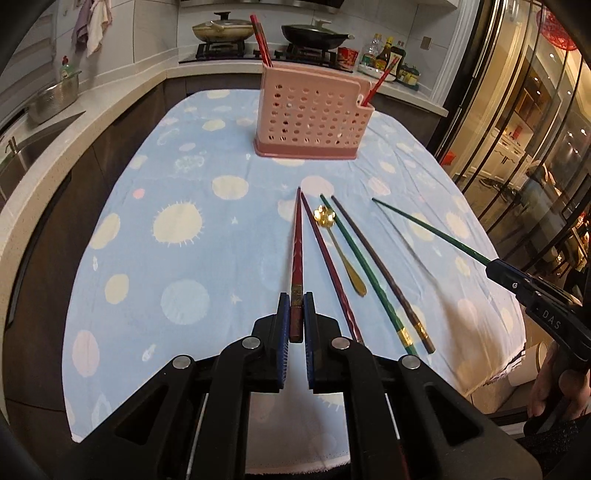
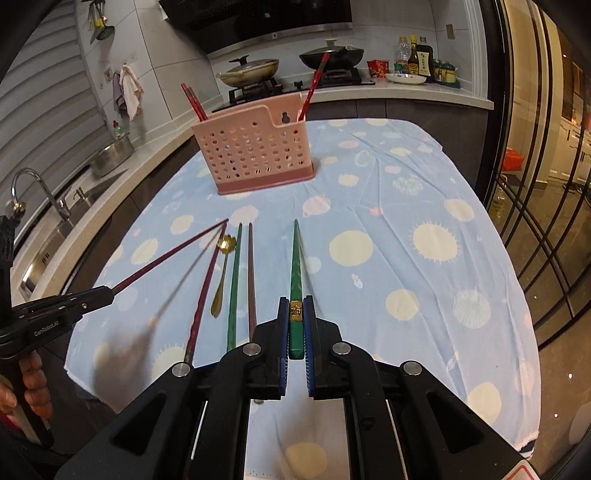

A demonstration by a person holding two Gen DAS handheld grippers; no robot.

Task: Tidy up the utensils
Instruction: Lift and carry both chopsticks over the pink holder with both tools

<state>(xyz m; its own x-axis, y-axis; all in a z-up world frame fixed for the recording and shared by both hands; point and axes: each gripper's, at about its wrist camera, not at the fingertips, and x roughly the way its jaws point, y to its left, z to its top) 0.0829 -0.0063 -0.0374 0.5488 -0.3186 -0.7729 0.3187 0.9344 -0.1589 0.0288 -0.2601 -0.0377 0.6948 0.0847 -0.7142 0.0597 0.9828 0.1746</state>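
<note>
- Low in the middle of the left wrist view, the left gripper has its jaws pinching the thick end of a red chopstick, whose tip points up the frame toward the holder.
- Low in the middle of the right wrist view, the right gripper likewise pinches the gold-banded end of a green chopstick, tip pointing up the frame.
- On the desk, covered by a blue cloth with pale dots, four pieces lie side by side just right of the red one: a dark red chopstick, a gold spoon with a flower-shaped bowl, a second green chopstick and a brown chopstick.
- At the top centre of the left view stands a pink perforated utensil holder, well apart from the loose pieces; red chopsticks stick up from its left end and another from its right end.
- Along the right edge of that view a hand grips the other tool's handle.
- Behind the desk, two lidded pans sit on a stove.
</note>
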